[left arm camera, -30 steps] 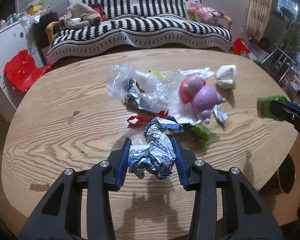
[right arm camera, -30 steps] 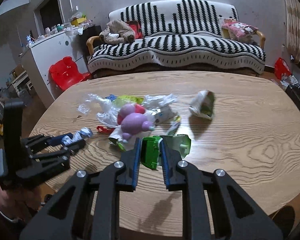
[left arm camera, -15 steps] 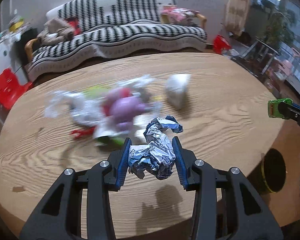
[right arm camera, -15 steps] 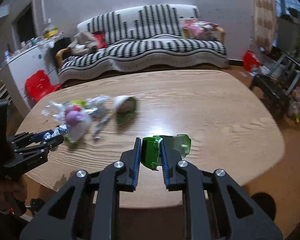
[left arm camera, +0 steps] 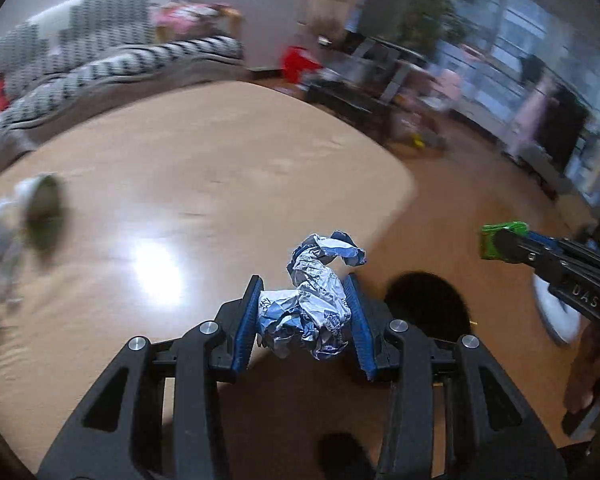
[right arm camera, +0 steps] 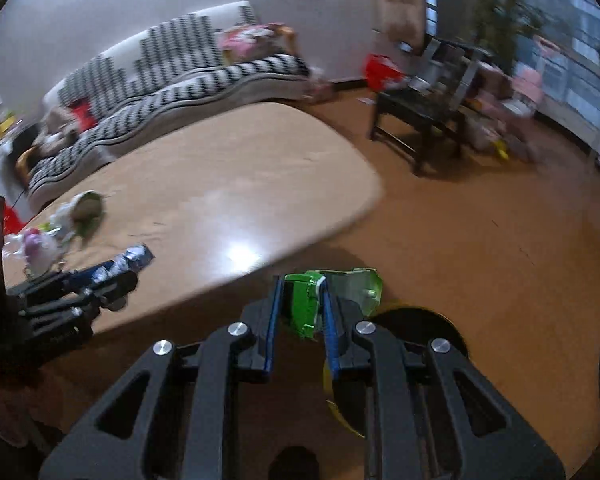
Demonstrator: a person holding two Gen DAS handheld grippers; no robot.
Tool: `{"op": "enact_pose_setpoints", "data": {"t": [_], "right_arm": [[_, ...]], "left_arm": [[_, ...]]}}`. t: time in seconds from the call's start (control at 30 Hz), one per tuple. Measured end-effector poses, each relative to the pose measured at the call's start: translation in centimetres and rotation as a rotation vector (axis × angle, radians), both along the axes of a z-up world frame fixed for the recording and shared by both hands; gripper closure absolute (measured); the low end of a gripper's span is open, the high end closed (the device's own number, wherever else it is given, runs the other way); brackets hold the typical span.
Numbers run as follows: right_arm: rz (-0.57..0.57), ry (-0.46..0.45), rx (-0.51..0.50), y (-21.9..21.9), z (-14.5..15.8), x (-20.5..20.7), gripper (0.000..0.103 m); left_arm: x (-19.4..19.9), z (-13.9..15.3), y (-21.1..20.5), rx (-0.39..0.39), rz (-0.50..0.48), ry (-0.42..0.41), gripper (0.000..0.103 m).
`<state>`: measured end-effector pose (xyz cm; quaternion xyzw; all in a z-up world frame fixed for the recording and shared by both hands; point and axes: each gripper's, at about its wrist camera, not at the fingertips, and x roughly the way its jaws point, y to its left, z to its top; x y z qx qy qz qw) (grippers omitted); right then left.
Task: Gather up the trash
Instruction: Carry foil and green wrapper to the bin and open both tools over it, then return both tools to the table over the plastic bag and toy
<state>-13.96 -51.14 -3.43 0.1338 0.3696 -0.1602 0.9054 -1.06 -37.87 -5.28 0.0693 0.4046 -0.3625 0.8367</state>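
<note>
Both hands are loaded. The left gripper (left arm camera: 304, 316) has its jaws clamped on a crumpled foil wrapper (left arm camera: 308, 312), held off the corner of the surface (left arm camera: 204, 184). The right gripper (right arm camera: 300, 312) has its jaws pinched on a flattened green carton (right arm camera: 312, 304), held over the floor (right arm camera: 480, 248). Just below both sits a dark round bin (left arm camera: 428, 304) with a yellow rim, standing on the floor by the surface's corner.

The step in hand looks like the drop. To do it well, each piece should be brought squarely over the bin's mouth before the jaws part; the wrapper's loose tail sticks up past the pads and may snag, so a clean, full release is the safer bet. The two grippers are close together, so dropping one at a time would likely avoid a knock.

More litter waits at the far left of the surface: a cup (right arm camera: 86, 204) on its side and a blurred heap of plastic. Beyond it, a striped sofa (right arm camera: 172, 80), a dark low table (right arm camera: 420, 120) and windows, all smeared by blur.
</note>
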Motion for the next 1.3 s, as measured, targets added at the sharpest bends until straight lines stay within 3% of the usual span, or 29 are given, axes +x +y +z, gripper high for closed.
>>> {"op": "enact_pose_setpoints", "data": {"t": [0.33, 0.63, 0.7, 0.73, 0.8, 0.83, 1.1, 1.17, 1.3], "right_arm": [[-0.128, 0.114, 0.173, -8.7, -5.4, -4.9, 0.083], [-0.168, 0.151, 0.247, -10.6, -7.1, -5.6, 0.083], [-0.188, 0.163, 0.244, -10.9, -7.3, -5.6, 0.083], [-0.196, 0.171, 0.243, -11.0, -7.4, -5.4, 0.082], [-0.219, 0.183, 0.248, -11.3, -7.6, -5.3, 0.059], [-0.233, 0.176, 0.243, -11.4, -7.5, -5.5, 0.039], [-0.249, 0.122, 0.209, -11.2, -5.6, -5.2, 0.032], [-0.235, 0.100, 0.182, -10.2, -4.5, -4.4, 0.026], [-0.175, 0.054, 0.116, -6.7, -1.9, -1.9, 0.016]], "left_arm": [[-3.6, -6.0, -11.8, 0.020, -0.187, 0.123, 0.062], [-5.4, -10.3, -16.8, 0.066, -0.289, 0.184, 0.061], [-5.3, -10.8, -17.6, 0.073, -0.291, 0.181, 0.057], [-5.1, -11.0, -17.9, 0.076, -0.293, 0.176, 0.049], [-4.8, -11.2, -18.3, 0.069, -0.293, 0.175, 0.034], [-4.7, -11.3, -18.4, 0.060, -0.290, 0.175, 0.030], [-4.5, -9.9, -16.5, 0.040, -0.256, 0.146, 0.018], [-4.0, -8.6, -14.9, 0.038, -0.230, 0.120, 0.011], [-2.3, -5.5, -9.9, 0.033, -0.147, 0.061, 0.010]]}}
